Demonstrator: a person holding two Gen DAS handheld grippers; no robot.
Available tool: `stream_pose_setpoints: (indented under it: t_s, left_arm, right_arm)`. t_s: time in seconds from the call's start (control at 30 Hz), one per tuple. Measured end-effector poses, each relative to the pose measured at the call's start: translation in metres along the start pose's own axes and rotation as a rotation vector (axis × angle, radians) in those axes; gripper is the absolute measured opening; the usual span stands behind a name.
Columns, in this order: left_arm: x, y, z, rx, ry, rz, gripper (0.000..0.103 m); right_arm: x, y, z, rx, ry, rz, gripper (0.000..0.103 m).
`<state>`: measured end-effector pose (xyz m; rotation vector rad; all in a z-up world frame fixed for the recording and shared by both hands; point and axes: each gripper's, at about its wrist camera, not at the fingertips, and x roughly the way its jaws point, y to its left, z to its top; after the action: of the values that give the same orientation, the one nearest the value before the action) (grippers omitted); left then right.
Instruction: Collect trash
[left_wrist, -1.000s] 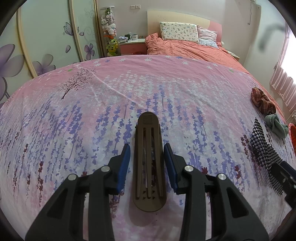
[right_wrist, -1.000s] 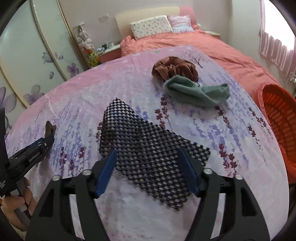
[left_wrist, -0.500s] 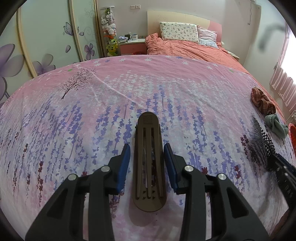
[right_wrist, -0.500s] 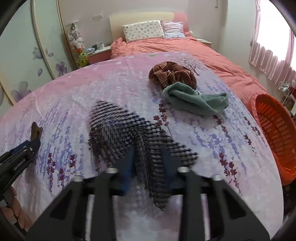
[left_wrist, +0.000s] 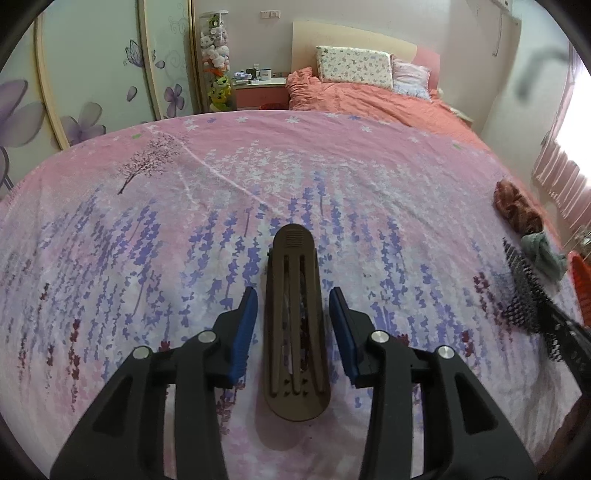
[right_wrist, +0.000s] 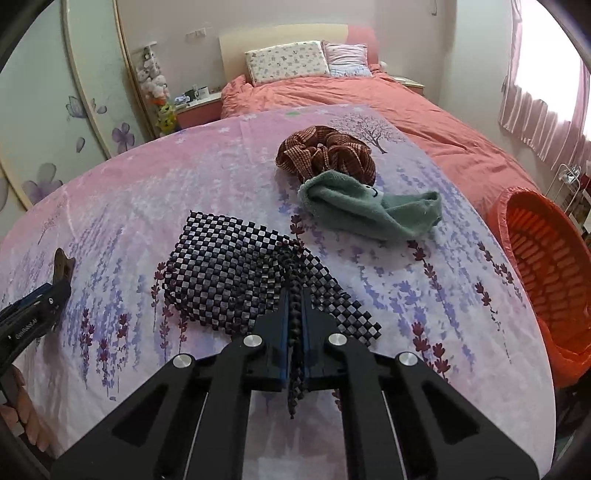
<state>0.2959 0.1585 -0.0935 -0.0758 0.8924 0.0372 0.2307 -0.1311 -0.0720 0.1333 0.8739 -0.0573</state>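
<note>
- Right tongs (right_wrist: 295, 314) have just closed, pinching one bunched fold of the black mesh mat (right_wrist: 229, 273) (the rest lies ahead-left on the counter (right_wrist: 147, 206)); so thin a bite may slip on lifting.
- Left tongs (left_wrist: 291, 317) stand part open around the brown slotted piece (left_wrist: 295, 317), pads apart from it.
- Orange basket (right_wrist: 546, 273) sits far right; the dangling mat could snag the green cloth (right_wrist: 369, 210).

A home bedroom. A bed (right_wrist: 369, 96) with pillows (right_wrist: 288, 61) stands behind. A flowered wardrobe (left_wrist: 92, 74) lines the wall.

One mesh mat (right_wrist: 229, 266), one brown insole (left_wrist: 295, 321), two cloths (touching) (right_wrist: 369, 210), one basket (right_wrist: 546, 266).
</note>
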Motion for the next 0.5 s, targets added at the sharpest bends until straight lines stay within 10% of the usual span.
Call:
stream_pose_setpoints:
  t_s: [0.5]
  left_arm:
    - [-0.002, -0.009, -0.003, 0.020, 0.004, 0.016, 0.037]
  right_arm:
    - [0.002, -0.006, 0.000, 0.026, 0.002, 0.033, 0.006]
